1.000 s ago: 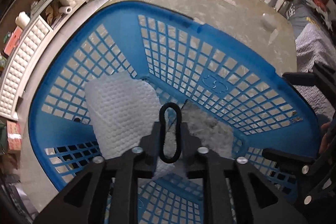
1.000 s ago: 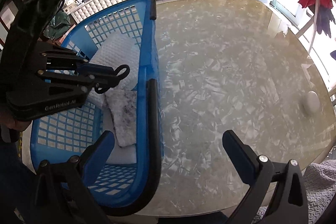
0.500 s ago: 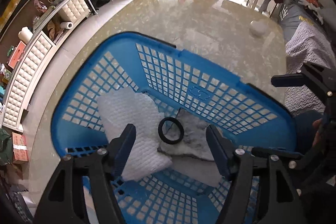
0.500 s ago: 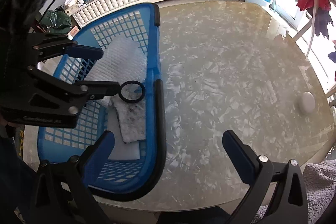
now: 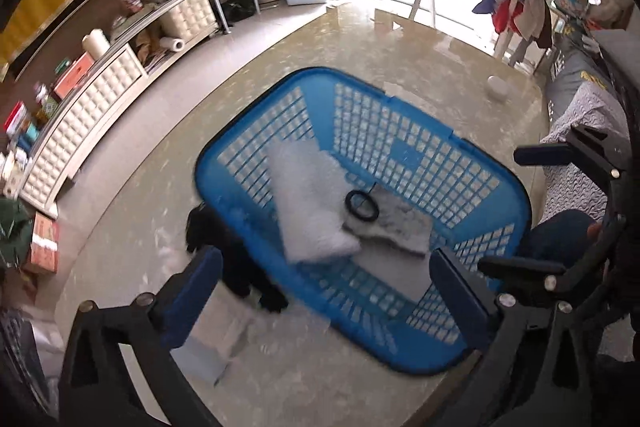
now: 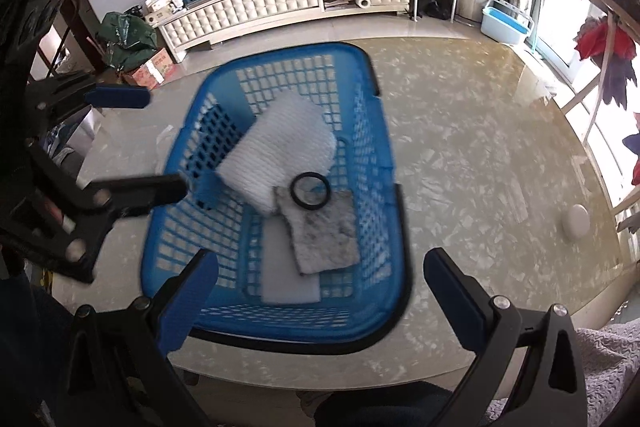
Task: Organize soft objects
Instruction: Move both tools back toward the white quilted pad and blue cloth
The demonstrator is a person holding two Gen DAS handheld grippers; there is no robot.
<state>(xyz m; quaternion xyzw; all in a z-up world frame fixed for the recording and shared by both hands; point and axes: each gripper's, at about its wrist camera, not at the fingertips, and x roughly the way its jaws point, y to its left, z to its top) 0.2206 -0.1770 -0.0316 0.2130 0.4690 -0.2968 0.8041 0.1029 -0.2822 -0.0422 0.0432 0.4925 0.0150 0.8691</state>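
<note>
Beside the blue basket (image 5: pixel 404 147), only the left wrist view shows a black object (image 5: pixel 236 259); left gripper (image 5: pixel 324 279) opening empty, right gripper (image 6: pixel 320 283) spread empty.

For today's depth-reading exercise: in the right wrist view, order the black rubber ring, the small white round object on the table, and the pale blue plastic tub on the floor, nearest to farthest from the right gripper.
1. Black rubber ring, in the blue basket, ahead of the right gripper.
2. Small white round object, far right on the table.
3. Pale blue plastic tub, on the floor beyond the table.
</note>
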